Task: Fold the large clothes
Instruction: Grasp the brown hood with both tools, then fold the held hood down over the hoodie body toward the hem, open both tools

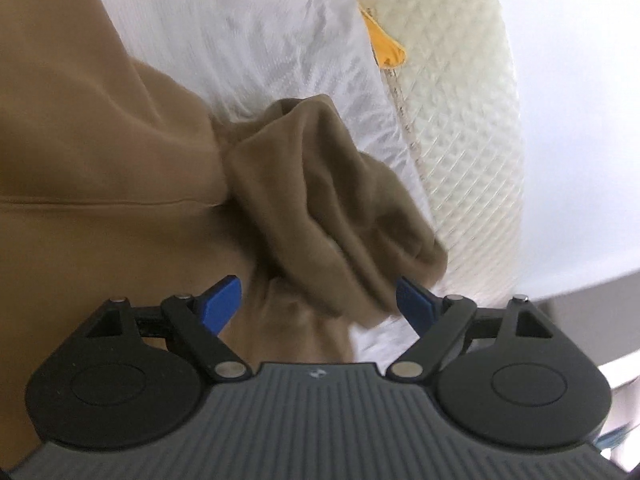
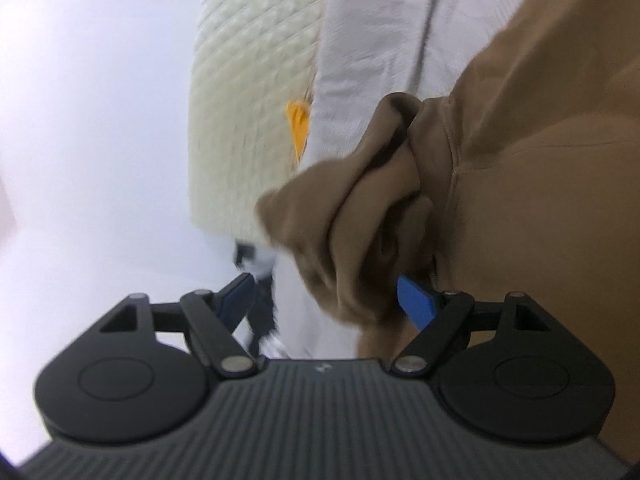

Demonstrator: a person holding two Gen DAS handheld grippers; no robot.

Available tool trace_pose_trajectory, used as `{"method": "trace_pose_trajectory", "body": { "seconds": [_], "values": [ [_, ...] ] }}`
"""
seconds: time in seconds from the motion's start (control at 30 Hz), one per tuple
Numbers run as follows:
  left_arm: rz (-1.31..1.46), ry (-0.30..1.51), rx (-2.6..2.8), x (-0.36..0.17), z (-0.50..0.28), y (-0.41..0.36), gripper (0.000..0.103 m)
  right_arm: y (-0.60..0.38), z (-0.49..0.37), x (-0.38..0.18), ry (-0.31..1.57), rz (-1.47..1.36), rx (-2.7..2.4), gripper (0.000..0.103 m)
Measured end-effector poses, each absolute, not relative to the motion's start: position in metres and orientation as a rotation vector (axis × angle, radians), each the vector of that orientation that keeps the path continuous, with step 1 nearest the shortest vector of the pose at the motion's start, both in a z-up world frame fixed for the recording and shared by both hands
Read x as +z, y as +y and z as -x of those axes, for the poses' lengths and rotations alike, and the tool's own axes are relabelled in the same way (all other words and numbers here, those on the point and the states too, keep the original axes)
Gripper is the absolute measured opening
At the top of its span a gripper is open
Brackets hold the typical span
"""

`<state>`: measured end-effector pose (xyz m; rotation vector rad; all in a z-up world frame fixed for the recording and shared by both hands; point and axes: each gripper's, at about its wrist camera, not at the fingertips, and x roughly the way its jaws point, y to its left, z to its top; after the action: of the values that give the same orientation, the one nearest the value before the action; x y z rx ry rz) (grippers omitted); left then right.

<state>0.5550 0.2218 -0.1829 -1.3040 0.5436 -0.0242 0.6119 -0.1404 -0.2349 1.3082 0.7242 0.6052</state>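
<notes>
Spread over a white bed sheet (image 1: 256, 20) on a quilted cream mattress (image 1: 460, 120), a large tan garment (image 1: 80, 160), bunched sleeve (image 1: 332, 208) lying between spread-open left gripper (image 1: 320, 304) fingers, likewise right gripper (image 2: 324, 300), beside a small orange tag (image 1: 386, 46).

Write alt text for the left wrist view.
The open left gripper straddles a bunched fold of a brown garment, jaws apart. The garment lies on a white bedsheet, with a cream quilted mattress edge and an orange tag beyond.
</notes>
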Motion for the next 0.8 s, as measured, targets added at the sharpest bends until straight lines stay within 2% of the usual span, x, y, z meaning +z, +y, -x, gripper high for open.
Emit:
{"method": "trace_pose_trajectory", "body": {
  "seconds": [0.13,0.17,0.27,0.3,0.37,0.4,0.43,0.5,0.57,0.8],
  "values": [
    [1.409,0.528,-0.090,-0.205,-0.599,0.225,0.088,-0.124,-0.639,-0.254,0.668,-1.428,0.565,0.079],
    [1.411,0.531,-0.096,-0.207,-0.607,0.225,0.087,-0.121,-0.642,-0.257,0.663,-1.441,0.560,0.069],
    [1.387,0.548,-0.076,-0.212,-0.631,0.223,0.086,-0.109,-0.656,-0.259,0.654,-1.453,0.574,0.062],
    [1.355,0.552,-0.034,-0.211,-0.637,0.223,0.081,-0.107,-0.659,-0.256,0.646,-1.440,0.577,0.059],
    [1.227,0.562,0.084,-0.200,-0.639,0.221,0.045,-0.108,-0.661,-0.244,0.634,-1.386,0.568,0.041],
    [1.191,0.572,0.095,-0.195,-0.644,0.222,0.037,-0.108,-0.664,-0.237,0.632,-1.351,0.568,0.038],
    [1.178,0.557,0.104,-0.188,-0.645,0.224,0.024,-0.108,-0.665,-0.228,0.627,-1.313,0.569,0.032],
    [1.114,0.529,0.109,-0.169,-0.644,0.227,0.014,-0.110,-0.668,-0.214,0.627,-1.250,0.571,0.028],
    [1.014,0.500,0.111,-0.144,-0.641,0.223,0.011,-0.112,-0.666,-0.198,0.631,-1.211,0.586,0.024],
    [0.783,0.371,0.020,-0.052,-0.585,0.195,0.010,-0.137,-0.617,-0.132,0.518,-1.132,0.690,0.021]
  ]
}}
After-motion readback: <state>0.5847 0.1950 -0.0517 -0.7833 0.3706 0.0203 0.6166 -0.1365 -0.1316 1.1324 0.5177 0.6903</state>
